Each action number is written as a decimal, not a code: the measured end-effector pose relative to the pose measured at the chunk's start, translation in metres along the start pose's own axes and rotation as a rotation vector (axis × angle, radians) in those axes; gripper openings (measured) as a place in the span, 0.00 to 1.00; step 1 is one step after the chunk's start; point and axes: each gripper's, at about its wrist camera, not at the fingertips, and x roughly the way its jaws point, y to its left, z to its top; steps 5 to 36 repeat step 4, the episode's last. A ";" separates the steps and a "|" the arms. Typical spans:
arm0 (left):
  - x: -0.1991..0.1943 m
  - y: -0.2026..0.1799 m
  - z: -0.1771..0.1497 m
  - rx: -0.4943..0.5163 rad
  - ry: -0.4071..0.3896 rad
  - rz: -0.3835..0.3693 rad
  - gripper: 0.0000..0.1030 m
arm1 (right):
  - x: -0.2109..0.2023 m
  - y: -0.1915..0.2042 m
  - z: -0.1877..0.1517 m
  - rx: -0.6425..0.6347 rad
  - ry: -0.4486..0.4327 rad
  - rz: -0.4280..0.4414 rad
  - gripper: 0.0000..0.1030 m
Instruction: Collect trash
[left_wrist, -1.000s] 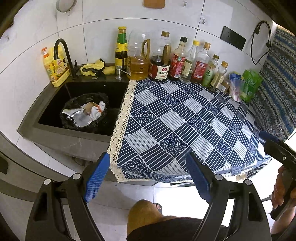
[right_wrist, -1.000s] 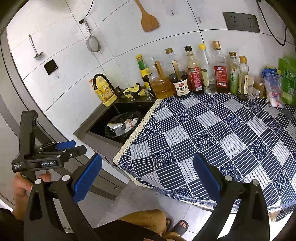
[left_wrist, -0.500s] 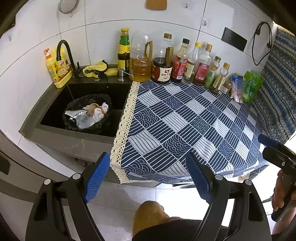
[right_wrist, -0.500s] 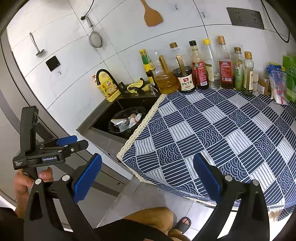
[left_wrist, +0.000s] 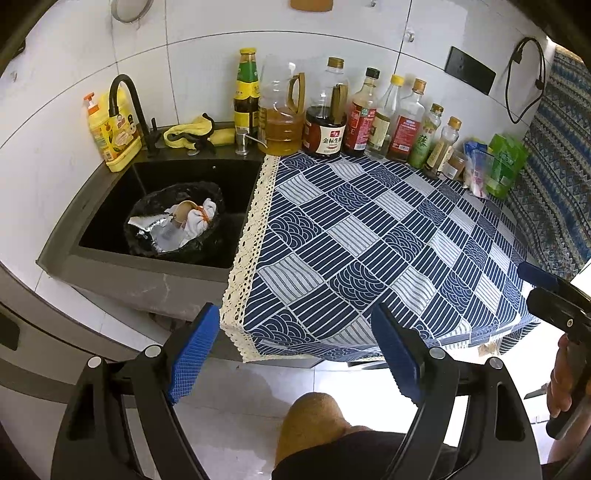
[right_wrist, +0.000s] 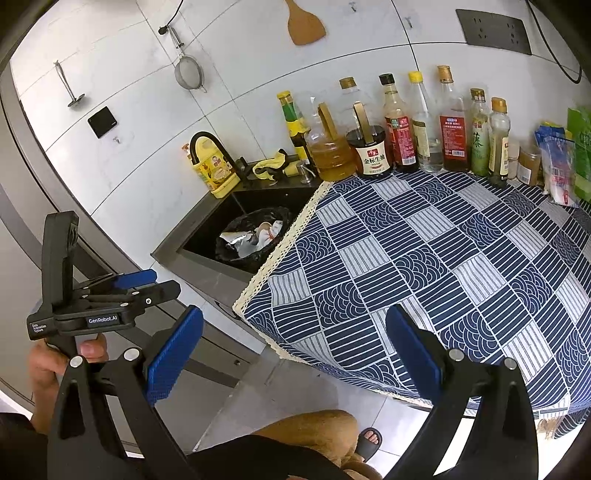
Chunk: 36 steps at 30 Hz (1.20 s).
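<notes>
A black trash bag (left_wrist: 173, 221) sits in the dark sink (left_wrist: 110, 206), holding foil, a paper cup and a white tied bundle (left_wrist: 197, 221). It also shows in the right wrist view (right_wrist: 255, 236). My left gripper (left_wrist: 295, 354) is open and empty, held back from the counter's front edge above the floor. My right gripper (right_wrist: 295, 354) is open and empty, also off the front edge of the blue patterned tablecloth (right_wrist: 443, 258). The tablecloth (left_wrist: 369, 240) carries no loose trash that I can see.
A row of sauce and oil bottles (left_wrist: 332, 114) lines the back wall. Snack packets (left_wrist: 495, 170) stand at the far right. A yellow soap bottle (left_wrist: 110, 136), black tap and yellow cloth (left_wrist: 195, 131) sit by the sink. My knee (left_wrist: 314, 417) is below.
Both grippers have drawn back and up from the counter, so the sink and tablecloth look a little farther away. Both stay open and empty.
</notes>
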 end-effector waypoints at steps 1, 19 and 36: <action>0.001 0.001 0.000 -0.004 0.002 0.002 0.79 | 0.000 0.000 0.000 0.003 -0.001 0.002 0.95; 0.002 0.004 0.000 -0.008 0.007 0.006 0.79 | 0.002 0.000 0.001 0.004 0.002 0.005 0.95; 0.002 0.004 0.000 -0.008 0.007 0.006 0.79 | 0.002 0.000 0.001 0.004 0.002 0.005 0.95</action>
